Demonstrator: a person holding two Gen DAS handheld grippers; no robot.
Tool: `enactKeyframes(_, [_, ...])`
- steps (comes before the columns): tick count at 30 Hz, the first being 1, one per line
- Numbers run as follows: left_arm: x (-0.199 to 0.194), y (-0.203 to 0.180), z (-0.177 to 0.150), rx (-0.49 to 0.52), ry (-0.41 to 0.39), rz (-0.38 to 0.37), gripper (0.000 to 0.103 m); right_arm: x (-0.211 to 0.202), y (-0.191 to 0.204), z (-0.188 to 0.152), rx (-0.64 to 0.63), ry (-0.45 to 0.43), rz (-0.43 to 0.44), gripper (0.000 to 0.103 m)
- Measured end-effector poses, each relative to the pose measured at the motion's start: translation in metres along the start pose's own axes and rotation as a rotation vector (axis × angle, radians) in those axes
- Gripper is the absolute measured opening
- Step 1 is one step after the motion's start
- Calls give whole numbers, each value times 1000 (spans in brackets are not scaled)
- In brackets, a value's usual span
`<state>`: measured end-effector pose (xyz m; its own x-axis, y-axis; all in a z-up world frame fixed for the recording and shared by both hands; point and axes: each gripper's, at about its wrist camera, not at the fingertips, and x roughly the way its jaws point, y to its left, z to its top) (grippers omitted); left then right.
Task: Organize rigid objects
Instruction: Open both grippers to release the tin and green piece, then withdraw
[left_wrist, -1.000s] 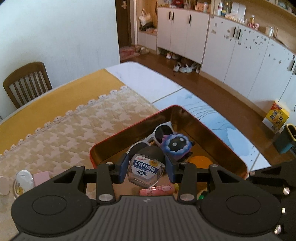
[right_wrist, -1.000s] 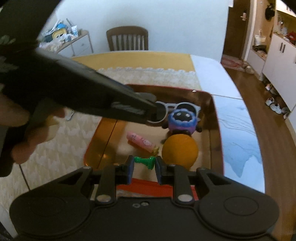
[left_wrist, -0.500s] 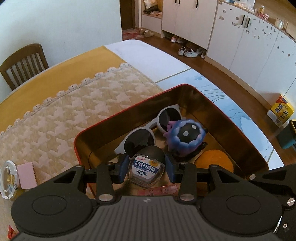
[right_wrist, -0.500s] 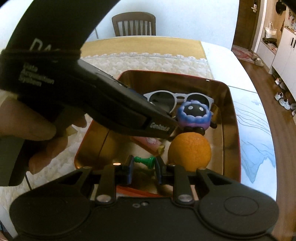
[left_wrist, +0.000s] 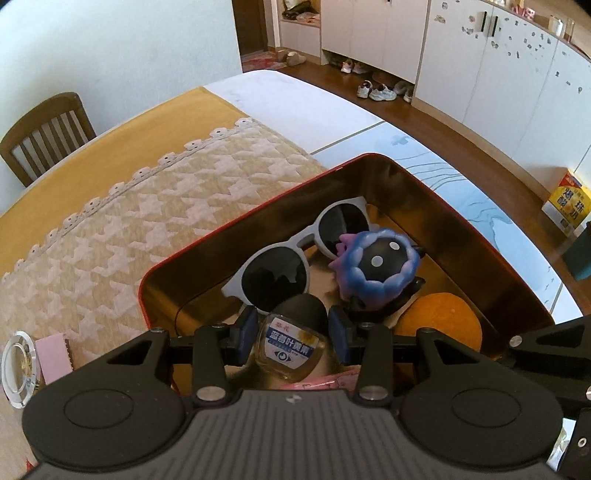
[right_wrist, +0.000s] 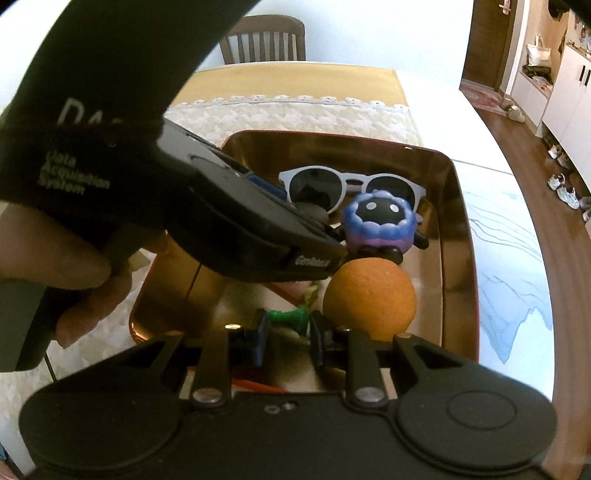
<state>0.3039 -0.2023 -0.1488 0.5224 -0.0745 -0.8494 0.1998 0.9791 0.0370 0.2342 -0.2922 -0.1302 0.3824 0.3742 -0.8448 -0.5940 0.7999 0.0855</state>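
Note:
A red tray (left_wrist: 236, 221) with a gold inside holds white-framed sunglasses (left_wrist: 280, 266), a blue-purple sheep toy (left_wrist: 376, 266), an orange (left_wrist: 443, 325) and a pink tube (left_wrist: 317, 384). My left gripper (left_wrist: 291, 332) is shut on a small clear bottle (left_wrist: 291, 345) with a black cap and blue label, low over the tray's near-left part. In the right wrist view my right gripper (right_wrist: 289, 330) is shut on a green chess pawn (right_wrist: 290, 316), just inside the tray (right_wrist: 458, 184) beside the orange (right_wrist: 369, 299). The sheep toy (right_wrist: 376, 218) and sunglasses (right_wrist: 354, 184) lie beyond.
A hand (right_wrist: 74, 266) holding the left tool's black housing (right_wrist: 240, 221) fills the left of the right wrist view. A clear round item (left_wrist: 14, 365) and a pink block (left_wrist: 55, 354) lie on the patterned cloth (left_wrist: 147, 221). A wooden chair (left_wrist: 44, 133) stands at the table's far side.
Both grippers have come down closer to the tray, whose contents now look larger. The bottle and the pawn stay gripped. The left tool covers more of the right wrist view.

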Motion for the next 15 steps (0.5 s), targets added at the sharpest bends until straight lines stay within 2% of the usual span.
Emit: enactKeyframes(15, [-23,6,-5,-50,-41,-22,45,-16,3,-1,1,-44,5,41])
